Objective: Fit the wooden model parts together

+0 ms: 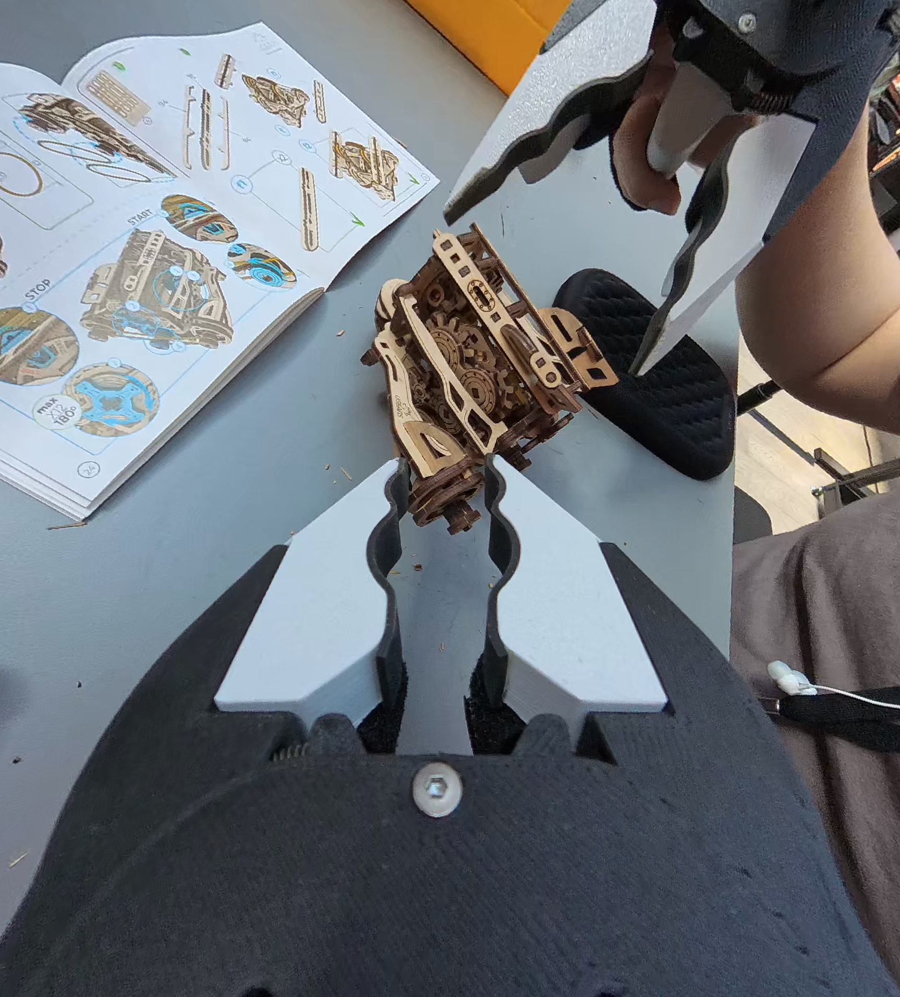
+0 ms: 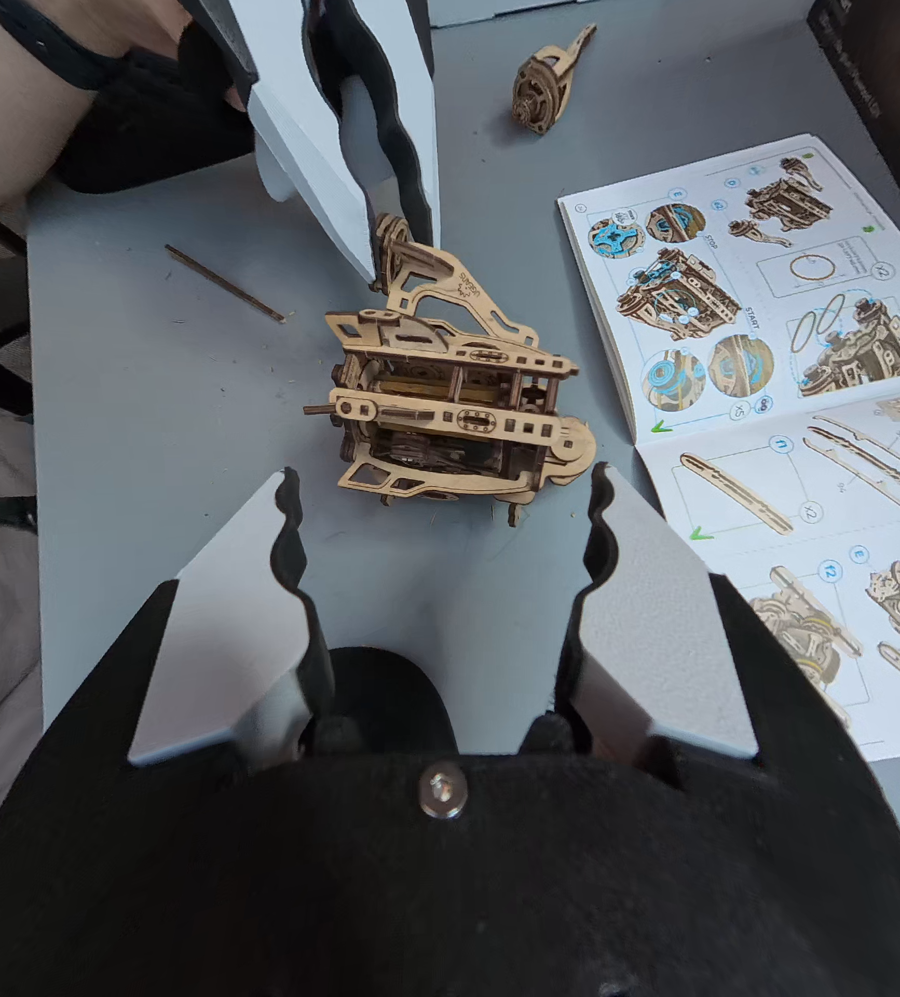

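**Left holds the wheel end; right waits wide over the frame**

My left gripper (image 1: 445, 488) is pinching the wooden model (image 2: 453, 410) by the round hub at the end of its curved arm, a black pad (image 1: 391, 485) pressed to each side of that dark stack of discs. The model sits on the grey table (image 2: 129, 410) between my two grippers, beside the open instruction booklet (image 2: 793, 334).

My right gripper (image 2: 445, 485) is spread wide and carries nothing. It hangs just short of the model's near side, its tips apart from the wood.

What matters next: seen along my right fingers, the model's long rails run crosswise, left to right, so the frame lies broadside to my open jaws. Its length looks close to my spread, so I judge a grip across the shorter depth would need a turn of the wrist.

A second wooden wheel assembly (image 2: 545, 81) lies well apart at the far side of the table, probably the next part to fit. My right is the free one to fetch it.
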